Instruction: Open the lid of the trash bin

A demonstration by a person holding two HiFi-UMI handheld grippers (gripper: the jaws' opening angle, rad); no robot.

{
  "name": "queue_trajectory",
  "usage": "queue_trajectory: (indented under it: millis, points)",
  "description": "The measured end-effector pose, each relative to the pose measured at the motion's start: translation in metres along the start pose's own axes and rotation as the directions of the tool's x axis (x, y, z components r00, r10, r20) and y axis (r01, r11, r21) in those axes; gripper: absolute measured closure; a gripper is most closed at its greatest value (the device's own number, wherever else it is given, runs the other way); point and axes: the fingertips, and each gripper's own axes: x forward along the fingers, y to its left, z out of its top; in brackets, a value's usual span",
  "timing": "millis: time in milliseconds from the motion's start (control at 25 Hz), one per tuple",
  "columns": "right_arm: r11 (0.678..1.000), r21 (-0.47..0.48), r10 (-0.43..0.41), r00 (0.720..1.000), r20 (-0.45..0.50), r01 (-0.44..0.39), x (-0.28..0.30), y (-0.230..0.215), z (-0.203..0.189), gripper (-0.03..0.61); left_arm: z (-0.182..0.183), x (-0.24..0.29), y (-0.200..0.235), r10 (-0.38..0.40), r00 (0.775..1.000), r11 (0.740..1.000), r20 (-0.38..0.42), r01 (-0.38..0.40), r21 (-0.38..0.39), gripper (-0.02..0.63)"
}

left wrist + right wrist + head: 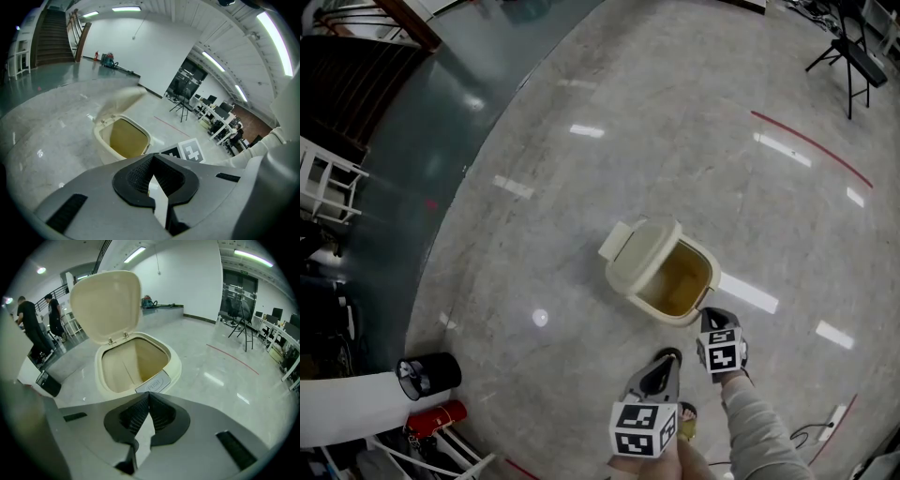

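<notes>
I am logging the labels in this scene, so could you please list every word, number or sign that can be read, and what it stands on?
"PUSH": on the grey button at the front rim of the trash bin.
Marker cubes: black and white square patterns only, no letters or numbers.
Green sign above the far doorway in the right gripper view: too small to read.
No other text can be read.

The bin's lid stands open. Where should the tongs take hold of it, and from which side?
Grip the lid by its free upper edge, coming from the push-button side, over the opening. It stands nearly upright, hinged at the back rim, and that thin edge probably fits between two jaws.
</notes>
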Motion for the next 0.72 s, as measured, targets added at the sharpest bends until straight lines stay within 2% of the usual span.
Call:
queue_trajectory:
  millis: [560,720]
  points:
    - [0.999,-0.025,0.028,1.0,0.006,-0.027,-0.0026,0.0017,0.0015,0.574,0.0,-0.0007,-0.0035,-0.003,1.0,1.0,0.012,0.003,-0.002,0.611]
    - [0.998,-0.032,0.059,0.998,-0.016,-0.059,-0.0057,0.0054,0.0035,0.575,0.0033,-0.0027,-0.003,-0.003,1.0,1.0,0.022,0.003,-0.003,0.611]
